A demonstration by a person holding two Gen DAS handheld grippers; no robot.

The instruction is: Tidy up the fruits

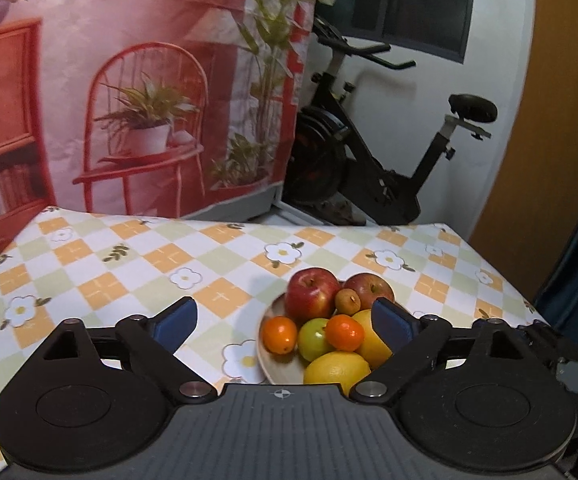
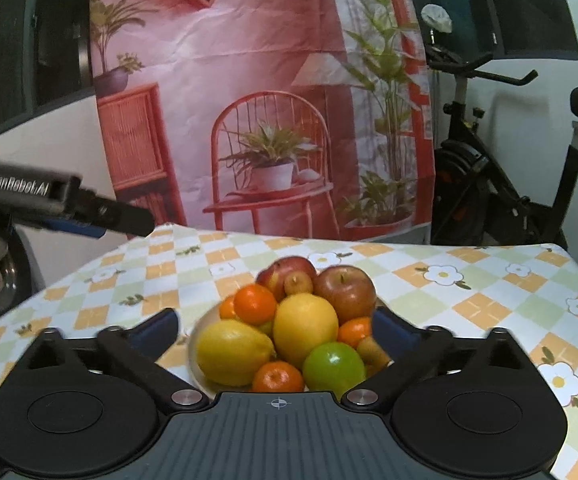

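Fruits are seen heaped together on a pale plate (image 1: 266, 354) that stands on the tabletop (image 1: 129, 264), which is covered by a checked cloth with white flowers. In the left wrist view, two red apples (image 1: 312, 294) are placed at the far side of the plate, with a small brownish fruit (image 1: 347, 301) tucked between them. In front of these lie two small oranges (image 1: 278, 334), a green fruit (image 1: 313, 338) between them, and two yellow lemons (image 1: 336, 367) at the near edge.

The left tool (image 1: 285, 320) is held above the near part of the tabletop with its blue-padded fingers spread wide. Nothing is gripped by it. Part of the pile is framed between the fingers in the picture, but no fruit is touched by the pads; the right-hand finger overlaps the far lemon in the view.

In the right wrist view, the right tool (image 2: 275, 334) is likewise seen spread wide and empty, pointed at the plate (image 2: 199, 344) from just before it. The pile appears between the fingers without being pressed. A lemon (image 2: 233, 352), a larger yellow fruit (image 2: 305, 330), a green fruit (image 2: 333, 364), several oranges (image 2: 255, 304) and the apples (image 2: 345, 292) behind them are visible. The side of the left tool (image 2: 89, 212) is seen at the left edge of this view, raised above the tabletop's far left corner.

A printed backdrop (image 1: 129, 80) with red furniture and potted plants is hung behind the tabletop, and an exercise bike (image 1: 369, 140) is parked to its right.
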